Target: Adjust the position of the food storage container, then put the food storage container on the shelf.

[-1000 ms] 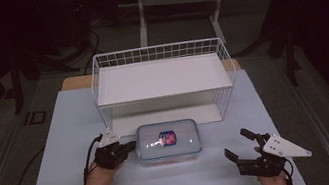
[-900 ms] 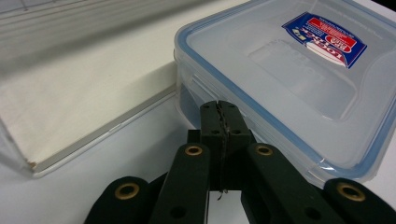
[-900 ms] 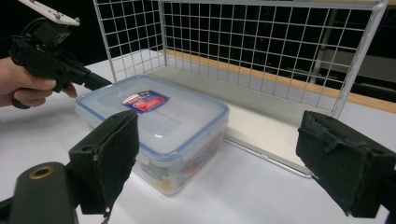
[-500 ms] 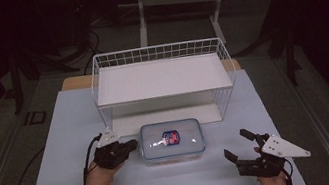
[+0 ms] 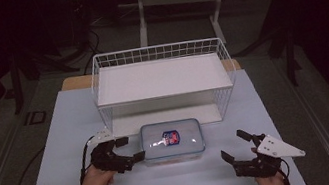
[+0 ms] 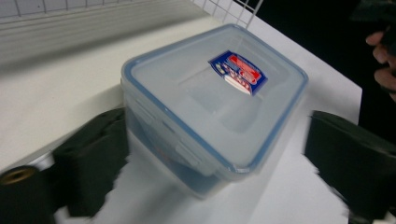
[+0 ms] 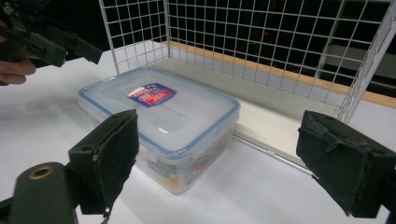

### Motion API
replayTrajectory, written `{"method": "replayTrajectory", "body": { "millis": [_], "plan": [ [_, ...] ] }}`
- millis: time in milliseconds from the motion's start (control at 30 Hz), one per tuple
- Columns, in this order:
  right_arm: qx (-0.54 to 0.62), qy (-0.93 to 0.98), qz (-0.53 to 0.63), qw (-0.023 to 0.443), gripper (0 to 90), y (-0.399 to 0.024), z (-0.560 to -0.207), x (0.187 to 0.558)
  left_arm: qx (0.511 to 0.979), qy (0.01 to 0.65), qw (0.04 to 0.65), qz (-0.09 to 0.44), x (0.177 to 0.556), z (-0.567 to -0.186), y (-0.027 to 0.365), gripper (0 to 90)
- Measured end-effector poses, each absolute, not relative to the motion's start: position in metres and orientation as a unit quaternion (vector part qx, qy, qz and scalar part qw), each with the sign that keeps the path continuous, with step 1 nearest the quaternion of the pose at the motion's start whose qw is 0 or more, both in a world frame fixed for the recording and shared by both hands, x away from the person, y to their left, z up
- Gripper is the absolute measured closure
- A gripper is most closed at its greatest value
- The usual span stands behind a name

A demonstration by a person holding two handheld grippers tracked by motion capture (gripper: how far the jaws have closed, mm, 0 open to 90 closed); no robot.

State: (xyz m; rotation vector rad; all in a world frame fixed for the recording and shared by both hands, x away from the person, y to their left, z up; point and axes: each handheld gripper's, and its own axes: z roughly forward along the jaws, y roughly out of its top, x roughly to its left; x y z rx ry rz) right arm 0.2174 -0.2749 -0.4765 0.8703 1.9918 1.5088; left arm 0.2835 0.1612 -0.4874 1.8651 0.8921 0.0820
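A clear lidded plastic container (image 5: 172, 140) with a red-and-blue label lies on the white table (image 5: 59, 140), in front of a wire basket. My left gripper (image 5: 130, 149) sits at its left end. Its jaws have just been opening and now stand wide. In the left gripper view a corner of the container (image 6: 210, 98) lies between the pads (image 6: 93, 163), which do not press on it. My right gripper (image 5: 233, 145) rests open to the right of the container, apart from it. In the right gripper view the container (image 7: 161, 121) lies ahead of those open jaws.
A white wire basket (image 5: 163, 80) with a flat white floor stands just behind the container; its mesh (image 7: 261, 46) rises close behind the box. The table's front edge is near both hands. Dark floor and stands surround the table.
The left gripper's jaws, shut beside the container's left end before, now stand wide open. The container has shifted very slightly to the right. The right gripper has stayed put.
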Motion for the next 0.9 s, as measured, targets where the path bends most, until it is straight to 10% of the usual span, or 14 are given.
{"method": "replayTrajectory", "body": {
  "millis": [467, 900],
  "plan": [
    [0.339, 0.735, 0.527, 0.258, 16.4, -0.256, -0.47, 0.228, 0.756, 0.398, 0.52, -0.005, 0.309, -0.484, 0.155, 3.3],
    [0.414, 0.747, 0.51, 0.103, 12.5, -0.237, -0.471, 0.282, 0.735, 0.434, 0.521, -0.033, 0.318, -0.486, 0.158, 3.6]
  ]
}}
